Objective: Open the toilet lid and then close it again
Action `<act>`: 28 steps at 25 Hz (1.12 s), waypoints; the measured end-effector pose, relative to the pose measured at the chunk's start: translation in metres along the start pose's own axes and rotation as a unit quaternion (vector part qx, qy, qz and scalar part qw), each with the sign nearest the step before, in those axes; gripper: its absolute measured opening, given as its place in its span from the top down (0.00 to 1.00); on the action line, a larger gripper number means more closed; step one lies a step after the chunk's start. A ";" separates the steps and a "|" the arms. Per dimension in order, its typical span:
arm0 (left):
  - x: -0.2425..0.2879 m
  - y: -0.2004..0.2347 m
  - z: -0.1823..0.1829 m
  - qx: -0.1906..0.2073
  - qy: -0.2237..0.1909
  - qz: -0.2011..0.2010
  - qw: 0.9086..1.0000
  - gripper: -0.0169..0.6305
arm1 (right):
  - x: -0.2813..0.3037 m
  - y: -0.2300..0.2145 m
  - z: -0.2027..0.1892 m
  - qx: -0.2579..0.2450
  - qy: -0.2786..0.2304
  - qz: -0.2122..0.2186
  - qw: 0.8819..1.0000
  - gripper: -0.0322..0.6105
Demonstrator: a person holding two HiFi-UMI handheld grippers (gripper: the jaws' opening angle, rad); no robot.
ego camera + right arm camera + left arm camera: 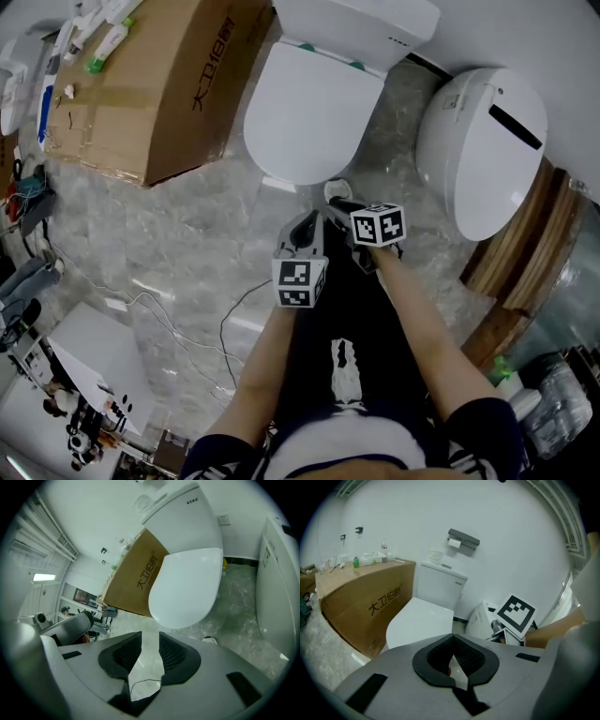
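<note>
Both arms reach forward and down, side by side. Left forearm (265, 361) and right forearm (424, 328) bare, sleeves dark at upper arms. Left gripper (305, 228) held just beside right gripper (339, 201), right one slightly ahead. Left jaws meet at tips, nothing between. Right jaws stand narrowly apart, empty, only floor showing through gap.

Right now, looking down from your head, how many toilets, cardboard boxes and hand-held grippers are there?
Toilets: 2, the toilet ahead, lid down, and the toilet on the right
Cardboard box: 1
Grippers: 2, the left gripper and the right gripper
Total: 5
</note>
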State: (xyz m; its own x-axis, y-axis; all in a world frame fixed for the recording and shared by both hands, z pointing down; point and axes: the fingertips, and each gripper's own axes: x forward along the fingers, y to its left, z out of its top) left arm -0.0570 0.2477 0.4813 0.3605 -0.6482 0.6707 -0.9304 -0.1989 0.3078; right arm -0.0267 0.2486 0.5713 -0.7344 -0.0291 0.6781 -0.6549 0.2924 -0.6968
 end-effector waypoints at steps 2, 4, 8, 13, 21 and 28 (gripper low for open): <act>0.013 0.002 -0.008 0.001 0.013 -0.002 1.000 0.97 | 0.012 -0.016 -0.002 0.026 0.005 -0.003 1.000 0.82; 0.025 0.004 -0.016 0.000 0.026 -0.007 1.000 0.97 | 0.024 -0.032 -0.003 0.054 0.007 -0.007 0.998 0.82; 0.044 0.010 -0.037 0.003 0.053 -0.013 0.999 0.97 | 0.047 -0.058 -0.002 0.115 -0.003 -0.002 0.993 0.82; 0.056 0.022 -0.060 -0.007 0.076 -0.011 0.997 0.96 | 0.070 -0.080 -0.006 0.151 -0.002 -0.011 0.989 0.82; 0.077 0.042 -0.081 -0.015 0.094 -0.008 0.995 0.97 | 0.103 -0.120 -0.012 0.251 -0.032 -0.017 0.967 0.82; 0.090 0.051 -0.092 -0.018 0.101 -0.010 0.995 0.97 | 0.123 -0.142 -0.015 0.312 -0.043 -0.006 0.949 0.79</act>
State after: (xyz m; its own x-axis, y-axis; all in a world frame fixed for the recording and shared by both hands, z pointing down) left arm -0.0662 0.2467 0.6193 0.3873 -0.4838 0.7848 -0.9216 -0.1809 0.3433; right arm -0.0211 0.2178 0.7569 -0.7200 -0.1147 0.6844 -0.6221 -0.3304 -0.7098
